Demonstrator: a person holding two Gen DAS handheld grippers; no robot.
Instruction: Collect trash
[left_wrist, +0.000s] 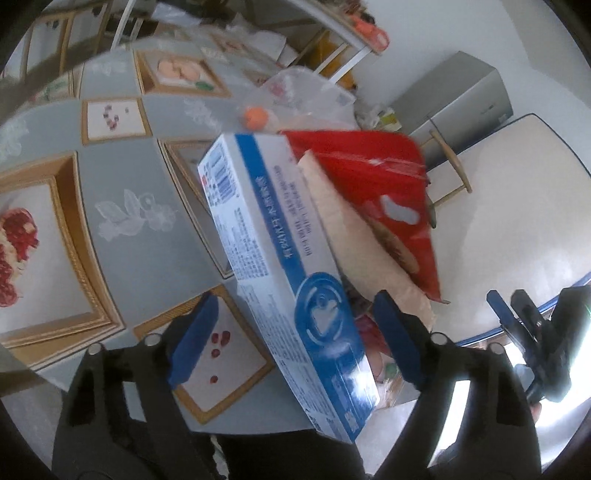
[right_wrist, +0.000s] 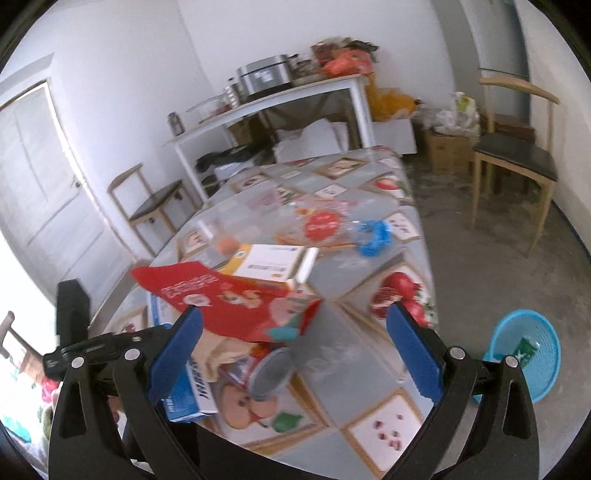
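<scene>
Fruit-print tablecloth (right_wrist: 354, 332) carried the litter | blue-and-white cardboard carton (left_wrist: 288, 273) lay at the near edge between left gripper (left_wrist: 295, 339) jaws, spread, pads clear | right gripper (right_wrist: 295, 354) wide, empty | judged light, stiff, crushable; grip across its narrow sides.

boxes (right_wrist: 273, 266) on table (right_wrist: 369, 332), basket (right_wrist: 532, 354) beside

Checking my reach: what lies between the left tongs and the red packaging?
Left wrist view: the blue-and-white box, inside the open left tongs, short of the red packaging.
</scene>
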